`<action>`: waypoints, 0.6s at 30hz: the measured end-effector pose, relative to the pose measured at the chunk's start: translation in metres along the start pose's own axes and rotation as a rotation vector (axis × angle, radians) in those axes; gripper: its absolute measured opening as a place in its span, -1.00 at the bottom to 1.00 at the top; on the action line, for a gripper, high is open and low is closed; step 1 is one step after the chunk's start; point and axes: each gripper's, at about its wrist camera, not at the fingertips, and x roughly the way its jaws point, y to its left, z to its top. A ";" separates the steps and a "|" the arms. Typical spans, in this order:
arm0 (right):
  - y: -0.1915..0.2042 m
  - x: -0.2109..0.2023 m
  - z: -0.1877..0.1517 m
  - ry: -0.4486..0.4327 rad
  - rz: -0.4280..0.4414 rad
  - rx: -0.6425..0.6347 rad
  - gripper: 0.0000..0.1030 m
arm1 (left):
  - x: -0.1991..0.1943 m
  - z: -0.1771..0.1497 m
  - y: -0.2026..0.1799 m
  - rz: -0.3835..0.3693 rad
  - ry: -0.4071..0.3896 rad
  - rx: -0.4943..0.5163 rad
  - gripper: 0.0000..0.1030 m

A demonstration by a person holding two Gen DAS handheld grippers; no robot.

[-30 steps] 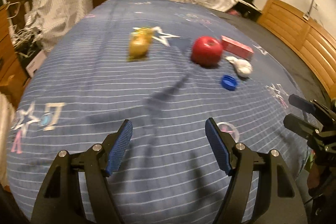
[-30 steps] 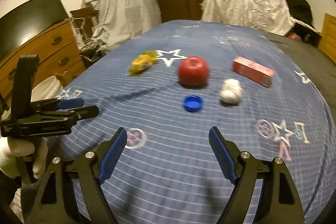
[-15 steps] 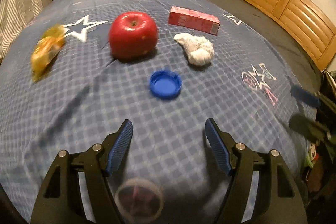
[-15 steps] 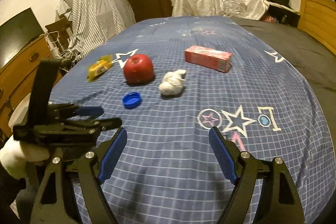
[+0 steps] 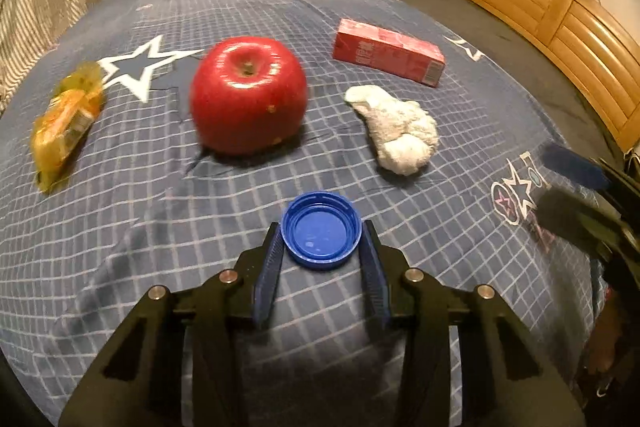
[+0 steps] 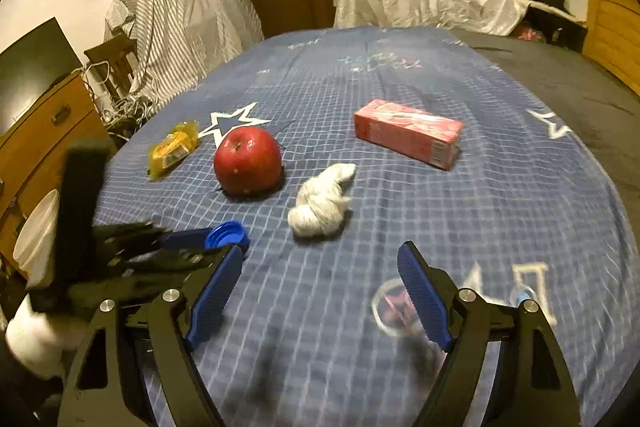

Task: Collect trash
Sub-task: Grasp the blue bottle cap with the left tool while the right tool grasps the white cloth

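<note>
On the bed (image 5: 168,259), my left gripper (image 5: 322,247) has just been closing around the blue bottle cap (image 5: 321,229), near and centre; my fingers (image 5: 267,269) look to be touching its rim. Next, I judge: squeeze firm and lift. My right gripper (image 6: 320,291) hangs wide, empty. The red carton (image 5: 390,51) carries print I can't read; so does the yellow wrapper (image 5: 66,125).

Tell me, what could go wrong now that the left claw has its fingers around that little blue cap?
The left gripper has just been closing on the blue cap, gripping only its shallow rim, so it might pop out. The bedspread is soft, so the fingertips could pinch cloth and drag it. The apple sits just beyond and could roll if the cloth shifts.
</note>
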 end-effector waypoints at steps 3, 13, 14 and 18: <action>0.005 0.030 0.014 0.036 0.013 -0.009 0.56 | -0.011 -0.006 0.016 0.014 -0.017 -0.028 -0.27; 0.012 0.107 0.044 0.136 -0.060 -0.017 0.26 | -0.012 -0.005 0.035 0.012 -0.009 -0.038 -0.22; 0.013 0.112 0.044 0.149 -0.066 -0.016 0.19 | -0.011 -0.004 0.034 0.011 -0.007 -0.034 -0.18; 0.013 0.127 0.040 0.192 -0.091 -0.026 -0.14 | -0.005 0.000 0.030 0.026 -0.004 -0.019 -0.11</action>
